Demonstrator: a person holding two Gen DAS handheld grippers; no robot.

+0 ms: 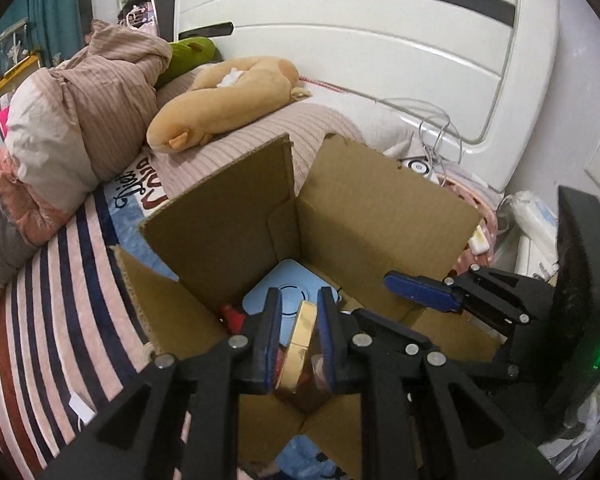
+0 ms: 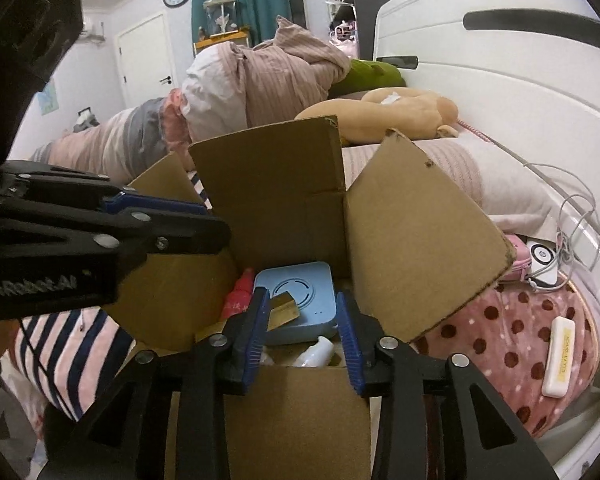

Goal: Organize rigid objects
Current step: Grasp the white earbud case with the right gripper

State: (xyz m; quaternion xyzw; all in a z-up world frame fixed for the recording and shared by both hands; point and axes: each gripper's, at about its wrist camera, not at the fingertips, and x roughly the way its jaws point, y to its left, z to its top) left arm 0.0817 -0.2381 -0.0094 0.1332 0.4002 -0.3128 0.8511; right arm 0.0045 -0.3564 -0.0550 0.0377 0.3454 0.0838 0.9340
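An open cardboard box (image 1: pixel 228 216) stands on the bed, flaps up; it also shows in the right wrist view (image 2: pixel 412 232). Inside lie a light blue square device (image 2: pixel 300 292), a red bottle (image 2: pixel 240 296) and a white bottle (image 2: pixel 318 354). My left gripper (image 1: pixel 298 340) is shut on a gold box (image 1: pixel 300 344) and holds it over the box opening; the gold box also shows in the right wrist view (image 2: pixel 282 312). My right gripper (image 2: pixel 304 344) is open and empty above the box's near edge. It appears in the left wrist view (image 1: pixel 424 290) at the right.
A striped blanket (image 1: pixel 60 300), bundled bedding (image 1: pixel 84 112) and a tan plush toy (image 1: pixel 228 100) lie on the bed. A white headboard (image 1: pixel 380 60) stands behind. A cream case (image 2: pixel 560 360) lies on a polka-dot blanket (image 2: pixel 500 340). White cables and a charger (image 2: pixel 544 260) lie at the right.
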